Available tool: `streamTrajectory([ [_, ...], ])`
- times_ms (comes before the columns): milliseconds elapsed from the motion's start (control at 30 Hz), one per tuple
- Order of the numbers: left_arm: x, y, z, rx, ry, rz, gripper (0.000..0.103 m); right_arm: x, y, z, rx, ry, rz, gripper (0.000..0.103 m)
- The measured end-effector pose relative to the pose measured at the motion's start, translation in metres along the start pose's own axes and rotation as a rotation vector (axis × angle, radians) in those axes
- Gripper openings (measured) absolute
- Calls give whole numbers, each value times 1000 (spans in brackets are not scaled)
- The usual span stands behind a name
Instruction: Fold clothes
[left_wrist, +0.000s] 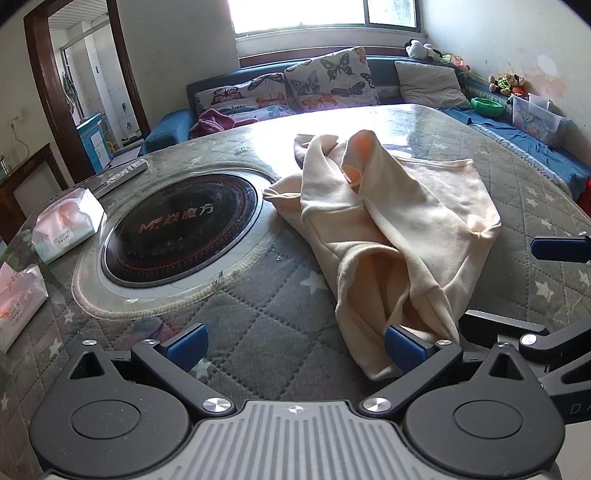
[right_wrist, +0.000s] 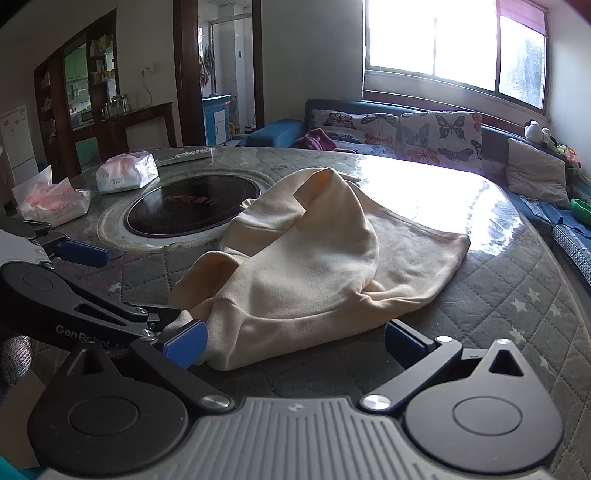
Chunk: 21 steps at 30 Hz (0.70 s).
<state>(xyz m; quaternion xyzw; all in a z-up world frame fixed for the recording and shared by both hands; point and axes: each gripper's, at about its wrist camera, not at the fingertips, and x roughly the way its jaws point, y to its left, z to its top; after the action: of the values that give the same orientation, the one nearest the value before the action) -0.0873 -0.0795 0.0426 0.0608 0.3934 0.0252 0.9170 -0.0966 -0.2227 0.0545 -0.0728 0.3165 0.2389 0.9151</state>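
Grippers: left gripper (left_wrist: 294, 345) and right gripper (right_wrist: 294, 345) both hang low over the table's near side, jaws spread wide, holding nothing.
Left gripper pads: the right blue pad (left_wrist: 403, 346) touches the near hem of the garment; the other pad sits over bare quilted cover.
Right gripper pads: the left blue pad (right_wrist: 184, 345) lies against the garment's near edge, the right one apart from it.
Garment: a cream sweatshirt (left_wrist: 391, 229) lies crumpled and unfolded on the table, humped in the middle, just right of the cooktop, one corner touching its rim.
Table: round, under a grey star-quilted cover (left_wrist: 266, 314) with a glossy clear sheet on top.
Cooktop: a round black induction plate (left_wrist: 181, 229) set in the table's centre.
Tissue packs: two soft packs (left_wrist: 66, 225) (left_wrist: 18, 306) at the table's left edge.
Remote: lies beyond the cooktop (left_wrist: 127, 173).
Sofa: blue, behind the table under the window, with butterfly cushions (left_wrist: 328, 79).
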Motion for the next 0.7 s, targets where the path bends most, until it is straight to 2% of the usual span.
streamTrajectory([
  [700,21,9,25,31,4,-17,103,15,-16,19,13,-14,-1,103],
])
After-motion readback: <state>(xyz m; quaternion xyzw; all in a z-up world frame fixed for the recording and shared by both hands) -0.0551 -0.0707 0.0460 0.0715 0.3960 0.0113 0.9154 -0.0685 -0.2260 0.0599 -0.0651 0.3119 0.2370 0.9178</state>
